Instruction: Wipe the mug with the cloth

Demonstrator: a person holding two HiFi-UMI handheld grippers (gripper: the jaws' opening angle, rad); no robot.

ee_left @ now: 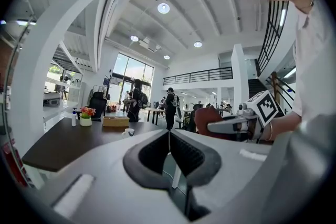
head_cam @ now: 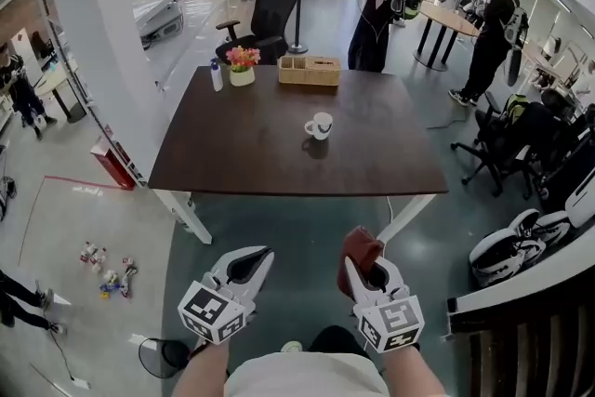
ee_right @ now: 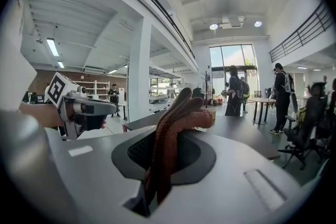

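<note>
- A dark brown table (head_cam: pixel 279 153) fills the middle of the head view, well ahead of both grippers, which are held low and short of its near edge. Judged risk: the long reach across could end in a clumsy, off-line approach.
- The left gripper (head_cam: pixel 249 263) has its jaws pressed together with nothing between them. Unless it opens to steady the mug, a one-sided wipe would probably push the mug along the tabletop or tip it over.
- The right gripper (head_cam: pixel 365 267) is clamped on a rust-red cloth (head_cam: pixel 359 246), which is bunched up and sticks out past the jaw tips. Only a fold seems pinched, so rubbing may drag it free.
- The white mug (head_cam: pixel 319 125) stands upright and alone near the table's centre, right of the midline, apart from the wooden box (head_cam: pixel 310 70) and flower pot (head_cam: pixel 242 65) at the far edge.
- No readable writing: the gripper cubes show only black-and-white square markers, and the dark mark on the mug is too small to make out.
</note>
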